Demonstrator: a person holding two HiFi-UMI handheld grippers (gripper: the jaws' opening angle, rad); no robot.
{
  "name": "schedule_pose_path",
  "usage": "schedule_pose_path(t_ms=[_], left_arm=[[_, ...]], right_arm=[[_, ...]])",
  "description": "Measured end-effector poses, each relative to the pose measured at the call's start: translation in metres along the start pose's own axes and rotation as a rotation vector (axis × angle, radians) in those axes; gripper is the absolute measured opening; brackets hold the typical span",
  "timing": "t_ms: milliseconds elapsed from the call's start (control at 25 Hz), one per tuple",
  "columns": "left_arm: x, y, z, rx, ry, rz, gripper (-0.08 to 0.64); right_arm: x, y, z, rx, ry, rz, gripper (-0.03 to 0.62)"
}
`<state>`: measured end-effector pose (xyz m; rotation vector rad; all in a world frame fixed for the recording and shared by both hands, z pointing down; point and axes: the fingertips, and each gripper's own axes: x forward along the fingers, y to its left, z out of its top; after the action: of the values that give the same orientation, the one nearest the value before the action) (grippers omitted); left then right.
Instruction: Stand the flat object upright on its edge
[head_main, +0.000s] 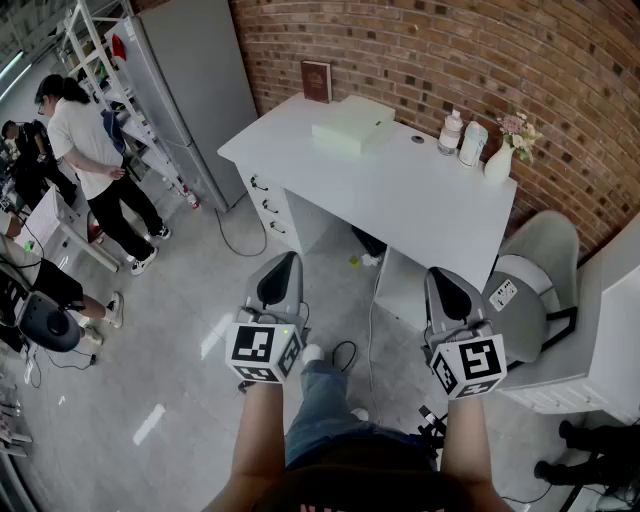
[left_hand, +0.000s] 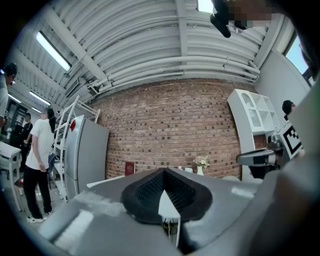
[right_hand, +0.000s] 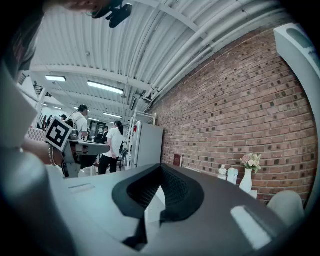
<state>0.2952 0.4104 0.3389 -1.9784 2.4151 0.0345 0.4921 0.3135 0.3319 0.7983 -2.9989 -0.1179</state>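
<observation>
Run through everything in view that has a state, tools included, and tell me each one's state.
left tool, shut, nothing between its jaws
right tool, shut, nothing between its jaws
flat white box, lying flat on the desk
red book, upright at the brick wall
vase, upright, flowers in it

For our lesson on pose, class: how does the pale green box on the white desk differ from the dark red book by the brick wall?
Pose: the pale green box lies flat; the dark red book stands upright against the brick wall. Colour: the box is pale, the book dark. Size: the box looks broader than the book. Both are rectangular and on the white desk.
</observation>
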Motion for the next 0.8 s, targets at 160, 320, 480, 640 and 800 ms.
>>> schedule_pose_path(t_ms=[160,320,480,640,800], left_arm=[[0.017,0.009,-0.001,0.004,-0.006,-0.005,-0.003],[0.036,0.025,-0.005,0.002,-0.008,-0.012,-0.003],[0.062,0.054,-0.008,0.003,-0.005,-0.010,-0.003],[0.091,0.091,-0.011,0.004,0.001,-0.010,-0.003],[0.127,0.137,-0.008,0.002,-0.002,-0.017,-0.003]], right_arm=[[0.015,-0.008,-0.002,0.000,0.002,-0.013,-0.002],[0.039,-0.012,-0.007,-0.004,0.012,-0.017,-0.002],[0.078,-0.009,-0.006,0.018,-0.005,-0.008,0.000],[0.122,-0.009,-0.008,0.026,0.000,-0.025,0.000],[0.175,-0.007,-0.005,0.020,0.007,-0.043,0.000]])
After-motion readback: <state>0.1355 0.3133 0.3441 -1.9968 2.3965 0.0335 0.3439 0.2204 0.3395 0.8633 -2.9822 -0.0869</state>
